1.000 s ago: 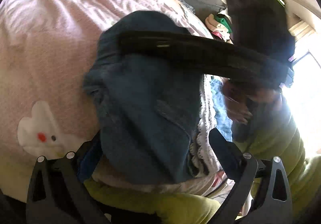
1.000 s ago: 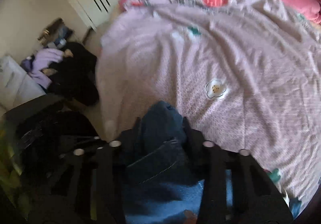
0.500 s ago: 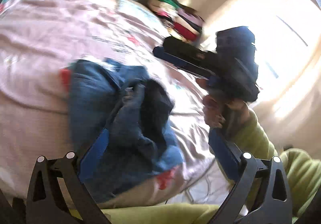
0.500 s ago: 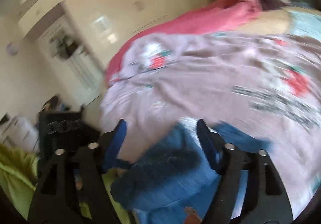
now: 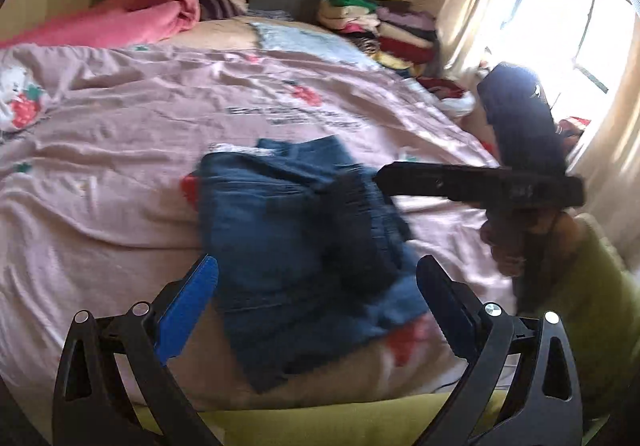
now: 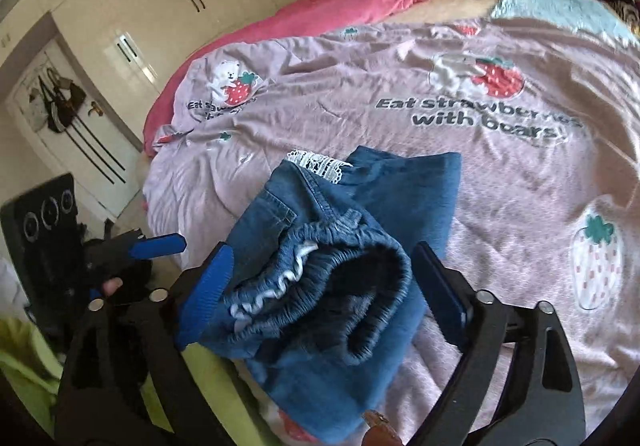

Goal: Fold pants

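**Folded jeans lying on the strawberry duvet, both grippers released**

The blue denim pants (image 6: 340, 266) lie in a folded bundle on the near part of the pink strawberry-print duvet (image 6: 500, 174), close to the bed's near edge. Their elastic waistband (image 6: 360, 278) gapes open toward the right wrist camera, and a strip of white lace trim (image 6: 318, 162) shows at the far end of the bundle.

The right gripper (image 6: 320, 286) has its jaws spread wide on either side of the waistband, gripping nothing. The left gripper (image 5: 316, 298) is likewise released, its blue fingers (image 5: 188, 306) wide apart in front of the pants (image 5: 296, 246), not touching them.

A rolled pink blanket (image 5: 152, 14) lies at the far left by the headboard, and a stack of folded clothes (image 5: 384, 30) stands at the far right near the bright window (image 5: 580, 26). White wardrobe doors (image 6: 180, 6) line the wall at the far left
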`<state>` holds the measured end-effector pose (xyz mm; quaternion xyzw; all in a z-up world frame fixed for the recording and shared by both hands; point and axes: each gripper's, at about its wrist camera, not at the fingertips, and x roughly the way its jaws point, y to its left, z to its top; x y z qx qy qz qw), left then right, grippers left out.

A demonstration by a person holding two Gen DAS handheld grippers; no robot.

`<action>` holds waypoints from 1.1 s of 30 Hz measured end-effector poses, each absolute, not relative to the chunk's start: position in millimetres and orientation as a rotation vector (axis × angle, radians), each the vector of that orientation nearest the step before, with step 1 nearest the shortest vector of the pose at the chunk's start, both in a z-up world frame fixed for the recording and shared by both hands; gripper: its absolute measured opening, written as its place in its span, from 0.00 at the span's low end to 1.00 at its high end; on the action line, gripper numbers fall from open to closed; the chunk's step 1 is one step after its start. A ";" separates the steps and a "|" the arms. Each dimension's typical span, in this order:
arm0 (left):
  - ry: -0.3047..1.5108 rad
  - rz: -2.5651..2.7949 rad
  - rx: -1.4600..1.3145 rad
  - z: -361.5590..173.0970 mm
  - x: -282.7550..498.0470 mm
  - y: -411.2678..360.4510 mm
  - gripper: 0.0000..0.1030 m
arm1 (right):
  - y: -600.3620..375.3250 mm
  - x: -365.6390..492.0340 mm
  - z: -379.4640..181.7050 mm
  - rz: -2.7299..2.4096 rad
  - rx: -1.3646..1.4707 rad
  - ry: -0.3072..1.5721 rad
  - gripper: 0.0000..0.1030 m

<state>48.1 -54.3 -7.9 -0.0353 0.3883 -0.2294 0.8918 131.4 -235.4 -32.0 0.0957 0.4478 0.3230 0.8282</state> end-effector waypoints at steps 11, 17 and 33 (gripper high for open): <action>0.936 -0.464 0.001 -50.6 60.2 -73.7 0.95 | -222.1 147.0 -46.5 0.728 0.142 0.958 0.32; 0.929 -0.461 -0.003 -44.3 57.2 -73.3 0.95 | -239.7 144.7 -64.7 0.670 0.199 0.999 0.51; 0.857 -0.344 -0.019 -8.6 49.2 -51.8 0.96 | -263.6 80.3 10.9 0.483 0.005 0.753 0.87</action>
